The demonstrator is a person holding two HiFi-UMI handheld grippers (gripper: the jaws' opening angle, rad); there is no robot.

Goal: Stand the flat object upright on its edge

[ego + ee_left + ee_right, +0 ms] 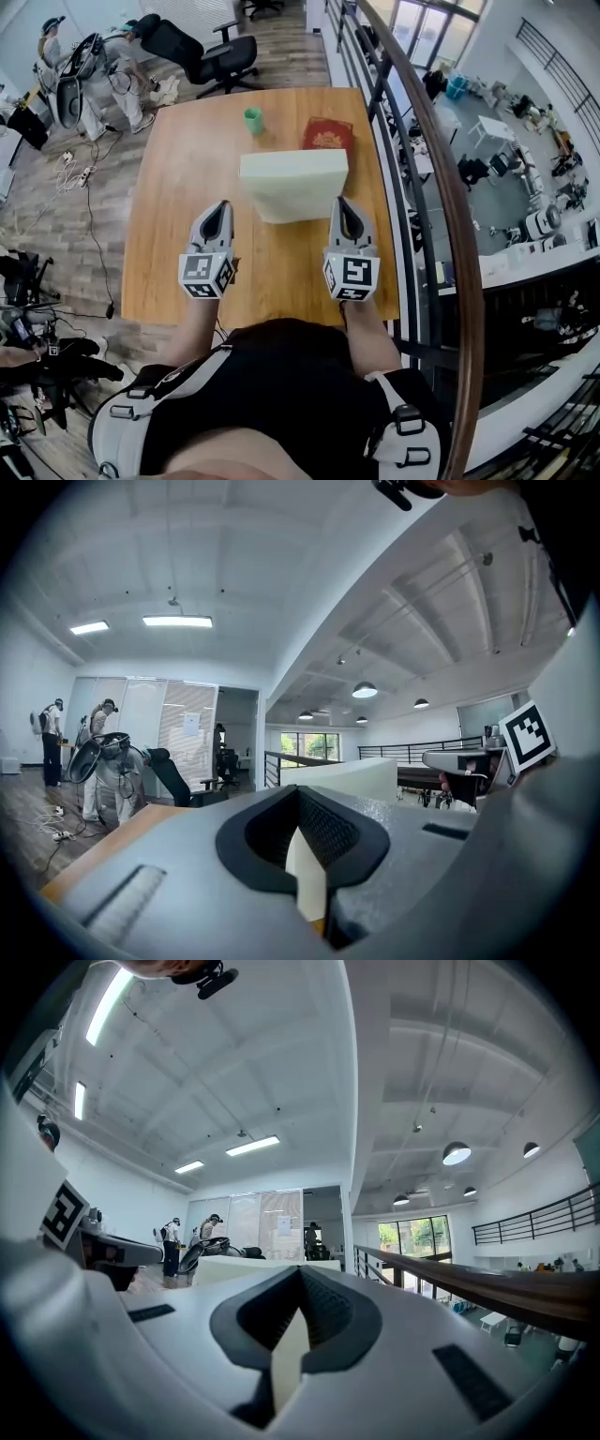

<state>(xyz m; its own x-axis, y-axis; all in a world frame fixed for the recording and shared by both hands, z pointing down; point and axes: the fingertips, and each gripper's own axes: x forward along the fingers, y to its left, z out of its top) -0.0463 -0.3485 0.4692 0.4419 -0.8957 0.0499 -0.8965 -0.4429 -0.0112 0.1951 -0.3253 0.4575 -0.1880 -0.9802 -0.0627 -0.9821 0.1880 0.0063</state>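
Filling the middle of the head view, the wooden table (pixel 169 234) carries everything that matters here. The pale foam slab (pixel 293 178) sits near the table's centre, a little toward the far half. It appears to stand up on one long edge: its narrow top face looks up at the camera, while the broad face turned toward the person drops away and tapers toward the tabletop. Its long axis runs from left to right across the table, square to the way both tools point. The left gripper (pixel 220 206) is just short of the slab's near left corner, clear of it, with its jaws pressed together on nothing. The right gripper (pixel 343 202) is beside the slab's near right corner. Its jaws are likewise closed and empty, and whether its tip brushes the foam cannot be told. Both point level, away from the person, toward the slab. A red booklet (pixel 328 136) lies flat just behind the slab's right end. A small green cup (pixel 253 120) stands behind the slab's left end.
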